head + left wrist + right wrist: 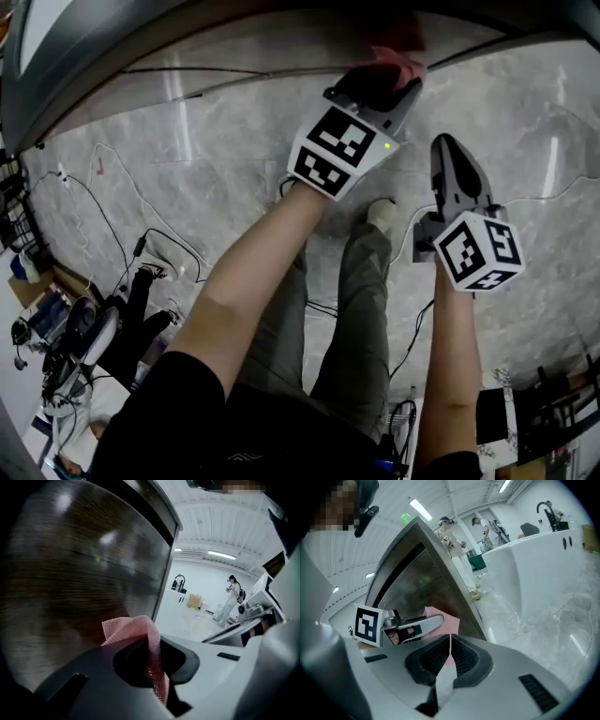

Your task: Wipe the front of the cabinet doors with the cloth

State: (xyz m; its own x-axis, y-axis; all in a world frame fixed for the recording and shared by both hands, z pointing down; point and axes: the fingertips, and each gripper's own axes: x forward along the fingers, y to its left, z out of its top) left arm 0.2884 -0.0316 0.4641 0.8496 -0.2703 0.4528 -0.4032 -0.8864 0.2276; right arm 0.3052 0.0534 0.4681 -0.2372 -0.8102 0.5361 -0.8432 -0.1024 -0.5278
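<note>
Pink cloth (133, 626) is pinched in the left gripper (152, 656). Its jaws are clenched tight on one fold, and a loose flap stands up ahead of them against the dark wood-grain cabinet door (79, 559). In the head view the cloth lies straight beyond the jaw tips, between them and the door face. The door is therefore dead ahead of this gripper, and the wad is at, or all but at, the panel; actual contact is hard to confirm. The right gripper (450, 654) hangs further out from the door, beside the left one, with its jaws closed together and nothing between them. My reading is that the left is the working hand, and the coming stroke needs the cloth pressed flat and drawn along the door's face.
</note>
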